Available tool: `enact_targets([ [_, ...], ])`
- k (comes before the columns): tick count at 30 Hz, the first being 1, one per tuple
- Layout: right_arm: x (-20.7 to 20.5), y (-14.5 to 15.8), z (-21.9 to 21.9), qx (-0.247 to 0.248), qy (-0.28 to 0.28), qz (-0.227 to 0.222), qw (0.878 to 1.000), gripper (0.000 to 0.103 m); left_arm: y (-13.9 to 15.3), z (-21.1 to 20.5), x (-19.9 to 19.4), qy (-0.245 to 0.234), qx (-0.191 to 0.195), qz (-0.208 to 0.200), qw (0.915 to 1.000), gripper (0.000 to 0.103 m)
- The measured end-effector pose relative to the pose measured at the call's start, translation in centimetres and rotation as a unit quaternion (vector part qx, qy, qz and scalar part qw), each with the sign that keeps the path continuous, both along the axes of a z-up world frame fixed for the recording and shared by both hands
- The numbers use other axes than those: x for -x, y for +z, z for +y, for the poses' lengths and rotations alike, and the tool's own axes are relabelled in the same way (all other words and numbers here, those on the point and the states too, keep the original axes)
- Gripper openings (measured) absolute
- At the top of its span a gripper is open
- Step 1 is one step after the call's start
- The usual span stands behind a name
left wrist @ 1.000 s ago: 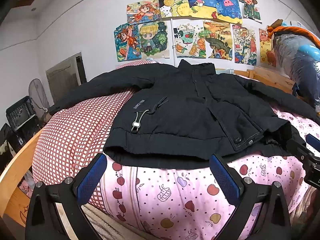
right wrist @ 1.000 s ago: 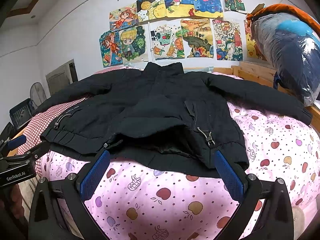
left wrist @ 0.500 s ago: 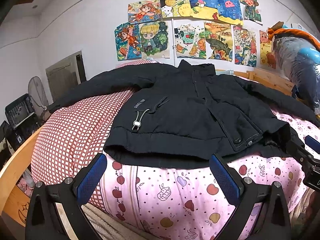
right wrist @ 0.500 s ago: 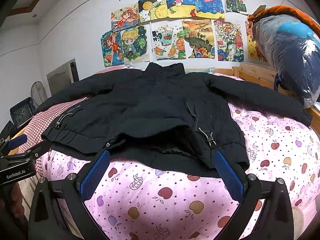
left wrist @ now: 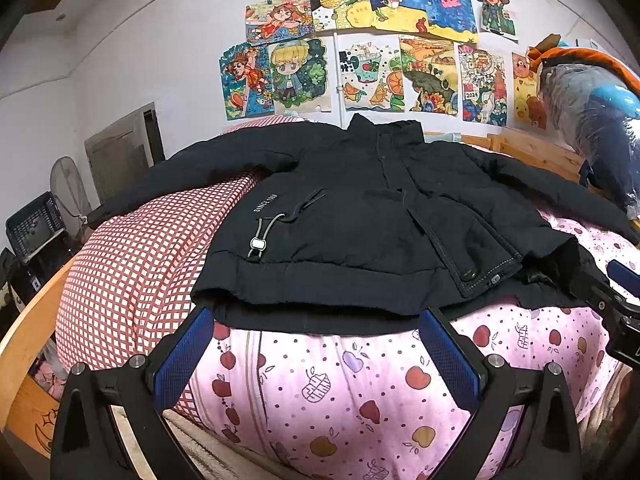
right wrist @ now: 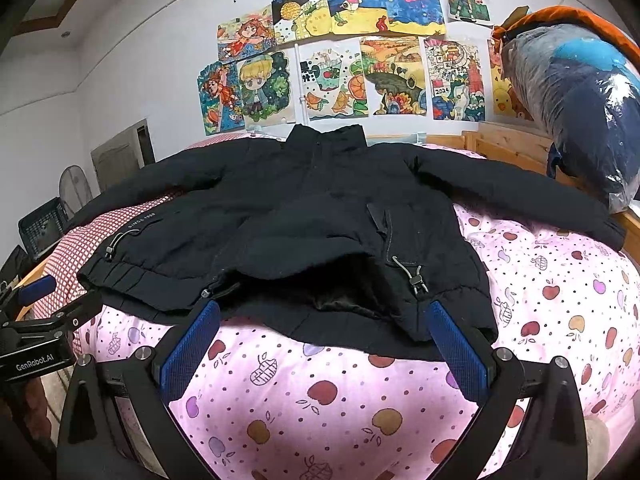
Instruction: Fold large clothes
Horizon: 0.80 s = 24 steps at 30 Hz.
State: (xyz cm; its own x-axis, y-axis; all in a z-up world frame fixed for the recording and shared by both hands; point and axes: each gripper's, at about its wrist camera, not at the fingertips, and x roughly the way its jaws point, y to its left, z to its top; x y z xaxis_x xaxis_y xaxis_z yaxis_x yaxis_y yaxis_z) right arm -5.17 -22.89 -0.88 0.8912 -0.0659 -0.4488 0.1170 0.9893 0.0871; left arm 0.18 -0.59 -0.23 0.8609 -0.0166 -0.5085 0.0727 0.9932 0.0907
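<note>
A black padded jacket (left wrist: 360,216) lies front-up on the bed, sleeves spread left and right, collar toward the wall. It also shows in the right wrist view (right wrist: 320,220), its hem lifted open at the middle. My left gripper (left wrist: 316,324) is open and empty, just short of the hem's left part. My right gripper (right wrist: 320,320) is open and empty, just short of the hem's right part. The right gripper shows at the edge of the left wrist view (left wrist: 616,304), and the left gripper shows at the edge of the right wrist view (right wrist: 40,320).
The bed has a pink apple-print quilt (right wrist: 560,300) and a red checked cover (left wrist: 132,264). A bagged bundle of bedding (right wrist: 580,112) stands at the right on the wooden bed frame (right wrist: 508,144). Drawings cover the wall. A fan and a black crate (left wrist: 36,224) stand at the left.
Both grippers have moved slightly closer to the jacket's hem. The jacket has not moved.
</note>
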Motion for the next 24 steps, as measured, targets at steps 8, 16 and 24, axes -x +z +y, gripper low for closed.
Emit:
enact_targets([
  [8,0.02,-0.39,-0.27,-0.004,0.0,0.002,1.0,0.102,0.09,0.16,-0.25,0.004,0.0,0.0,1.0,0.103],
  [16,0.17,-0.48,-0.44,-0.004,-0.002,-0.002,1.0,0.102,0.18,0.18,0.19,0.004,-0.004,-0.005,1.0,0.103],
  [24,0.47,-0.19,-0.56,-0.004,-0.005,-0.005,1.0,0.102,0.42,-0.08,0.7,0.002,-0.003,-0.008,1.0,0.103],
])
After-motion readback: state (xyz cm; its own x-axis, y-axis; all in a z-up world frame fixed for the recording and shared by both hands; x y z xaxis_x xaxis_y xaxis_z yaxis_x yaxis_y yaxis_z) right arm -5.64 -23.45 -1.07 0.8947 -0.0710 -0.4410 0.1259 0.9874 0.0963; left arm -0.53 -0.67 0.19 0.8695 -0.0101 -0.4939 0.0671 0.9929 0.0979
